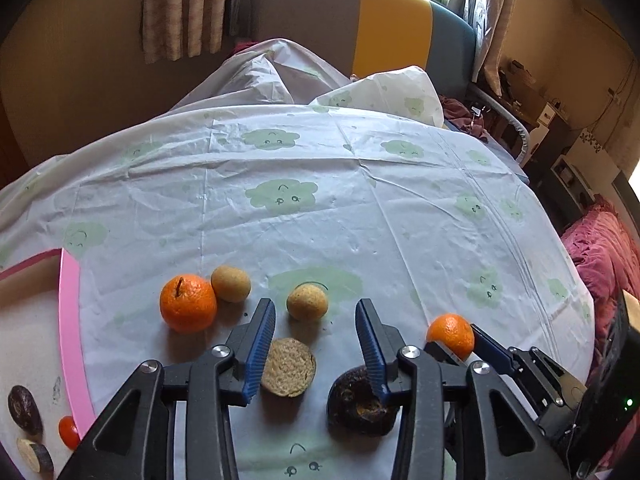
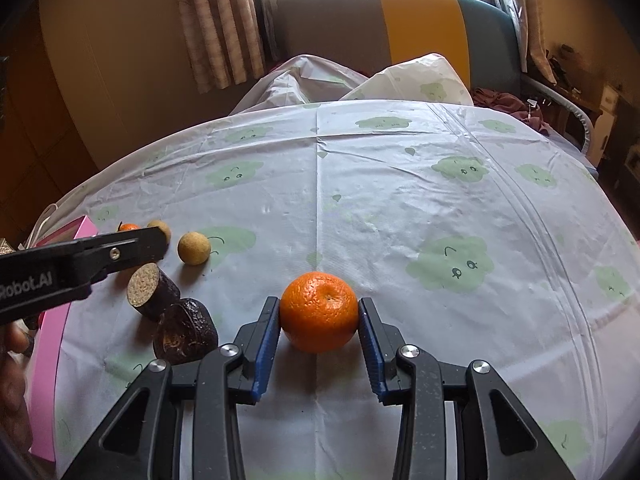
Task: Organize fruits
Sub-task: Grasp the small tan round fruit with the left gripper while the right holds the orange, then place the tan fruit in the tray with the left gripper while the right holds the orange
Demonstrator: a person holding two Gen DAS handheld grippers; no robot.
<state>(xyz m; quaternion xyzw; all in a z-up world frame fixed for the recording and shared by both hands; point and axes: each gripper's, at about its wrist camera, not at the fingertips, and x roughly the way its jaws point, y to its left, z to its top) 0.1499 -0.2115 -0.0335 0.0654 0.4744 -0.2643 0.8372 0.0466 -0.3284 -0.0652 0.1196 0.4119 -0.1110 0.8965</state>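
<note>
My right gripper (image 2: 319, 312) is shut on an orange tangerine (image 2: 319, 311) resting on the tablecloth; it also shows in the left wrist view (image 1: 451, 334). My left gripper (image 1: 316, 316) is open and empty above two dark cut fruit pieces, one with a tan cut face (image 1: 289, 367) and one dark brown (image 1: 360, 400). A tan round fruit (image 1: 307, 302) lies just ahead between its fingers. A second tangerine (image 1: 188, 303) and another tan round fruit (image 1: 231, 283) lie to the left.
A pink-rimmed tray (image 1: 70, 336) at the left holds a dark fruit piece (image 1: 25, 410), a small red fruit (image 1: 69, 432) and a cut piece (image 1: 35, 456). A cloud-print tablecloth (image 1: 360, 208) covers the table. A sofa stands beyond the far edge.
</note>
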